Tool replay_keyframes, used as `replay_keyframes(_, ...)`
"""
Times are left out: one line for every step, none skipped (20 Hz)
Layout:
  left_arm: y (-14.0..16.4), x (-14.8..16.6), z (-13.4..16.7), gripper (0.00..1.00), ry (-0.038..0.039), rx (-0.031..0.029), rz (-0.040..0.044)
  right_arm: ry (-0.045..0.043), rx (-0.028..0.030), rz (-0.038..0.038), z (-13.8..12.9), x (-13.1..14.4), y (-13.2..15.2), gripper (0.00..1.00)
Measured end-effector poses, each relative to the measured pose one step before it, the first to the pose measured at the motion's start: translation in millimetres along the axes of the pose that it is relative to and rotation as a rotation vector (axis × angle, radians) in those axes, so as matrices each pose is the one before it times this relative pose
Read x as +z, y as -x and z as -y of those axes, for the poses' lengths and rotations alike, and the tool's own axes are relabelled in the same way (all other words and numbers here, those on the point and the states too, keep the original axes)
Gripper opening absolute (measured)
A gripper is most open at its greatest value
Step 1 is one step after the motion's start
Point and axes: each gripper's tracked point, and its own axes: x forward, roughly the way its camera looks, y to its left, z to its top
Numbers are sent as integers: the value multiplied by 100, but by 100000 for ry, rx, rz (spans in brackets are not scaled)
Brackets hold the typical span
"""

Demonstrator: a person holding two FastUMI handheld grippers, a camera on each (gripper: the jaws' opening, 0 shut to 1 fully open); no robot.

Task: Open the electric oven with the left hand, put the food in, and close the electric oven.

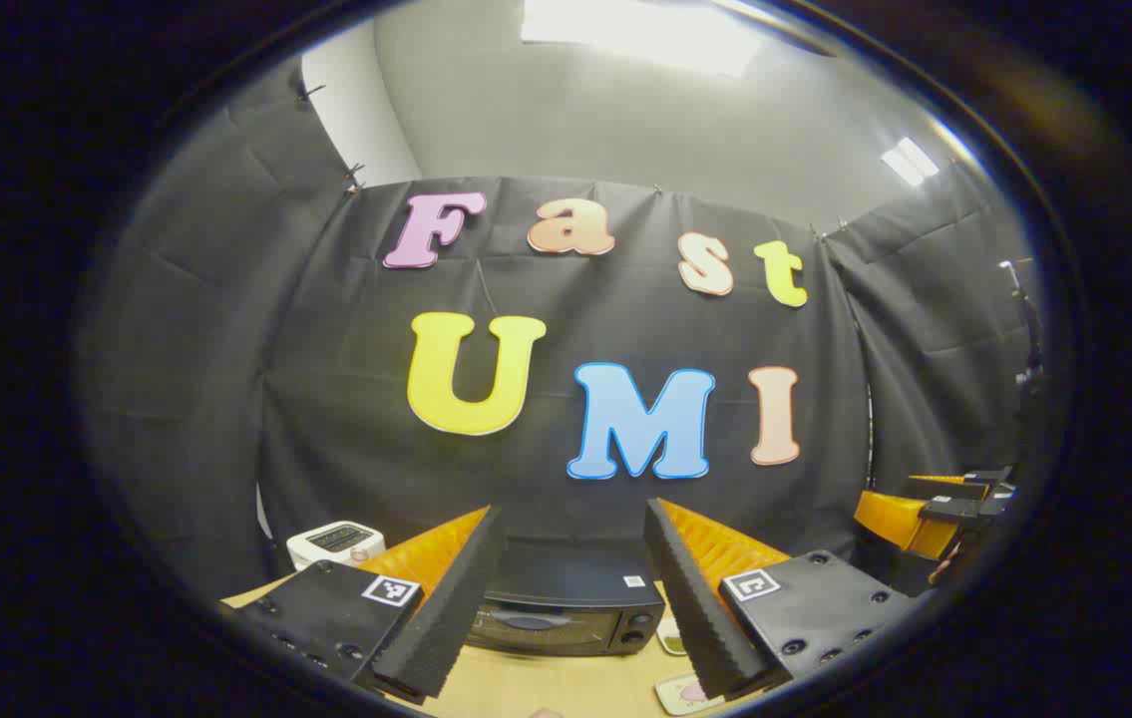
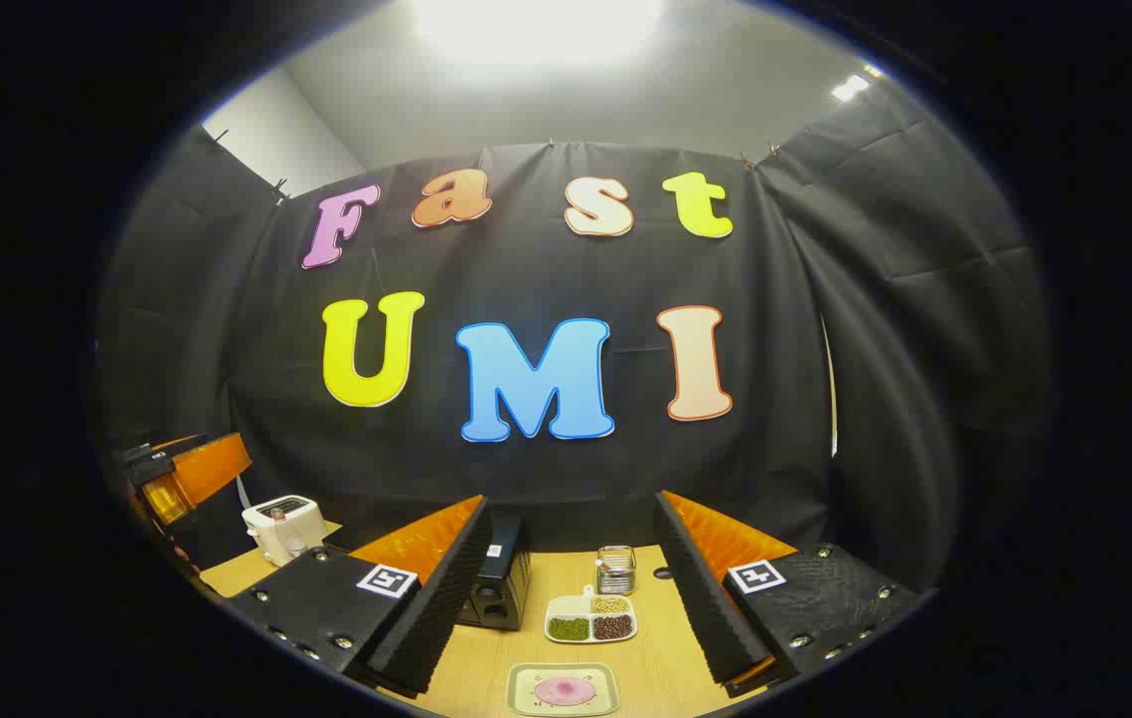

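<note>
A: Fingers first: the left gripper (image 1: 570, 588) has its fingers spread wide with nothing between them, raised above the tabletop (image 1: 566, 683). Straight ahead through that gap sits the electric oven (image 1: 566, 608), its door looking shut as far as the left gripper view lets one tell.

B: And the right gripper (image 2: 570, 588)?

A: Likewise wide apart and holding nothing. Beyond its fingers, low in the right gripper view, a tray with the pink food (image 2: 564, 690) lies on the tabletop; farther out is a divided dish of beans (image 2: 590, 618), then a small jar (image 2: 615, 568). The oven stands to the left of these, partly behind the left finger.

B: Which step is this, then?

A: The scene fits two readings: the person is about to go for the door, or has come back from a shut one. The pink food on its tray outside the oven leans toward the earlier stage, yet whether other food is already inside cannot be told through the glass.

B: So what would a move on the door call for?

A: Judging by the layout, the left fingers would need to drop and travel forward to the door's upper edge, since they are well apart from it now. The handle itself is too small to make out.

B: Anything else nearby?

A: A white appliance (image 1: 334, 543) stands at the far left.
</note>
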Motion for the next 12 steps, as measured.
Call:
replay_keyframes(-19, -203, 25, 99, -336, -376, -18, -20, -251, 80, 83, -13, -85, 98)
replay_keyframes(-112, 6, 12, 95, -330, -239, -99, 245, -355, 71, 122, 60, -56, 98)
replay_keyframes(-30, -49, -5, 95, -285, -273, 231, 368, -382, 114, 107, -54, 13, 98)
replay_keyframes(-87, 73, -2, 95, -280, 52, 269, 452, -453, 226, 131, 26, -21, 98)
replay_keyframes(-127, -64, -133, 92, 35, -32, 46, 295, -519, 49, 167, -41, -62, 98)
replay_keyframes(-232, 15, 79, 99, 90, -324, -162, 7, -500, -113, 111, -84, -17, 98)
replay_keyframes(-295, -243, 60, 99, 142, -383, -300, -116, -248, 76, 39, -78, 130, 98)
replay_keyframes(-58, -70, 106, 95, -35, -409, -404, -45, -449, -23, 81, 19, -104, 98)
replay_keyframes(-209, -348, -22, 95, -301, -278, -479, -54, -359, -154, 53, -122, -59, 98)
replay_keyframes(-185, -244, 38, 99, -293, -263, -434, -23, -191, -159, -9, -82, -1, 98)
replay_keyframes(-118, -188, 80, 95, -111, -516, -346, -18, -198, -290, 67, -133, -92, 98)
replay_keyframes(-262, -113, 99, 92, 6, -608, -78, 158, -390, -324, 56, -121, -168, 98)
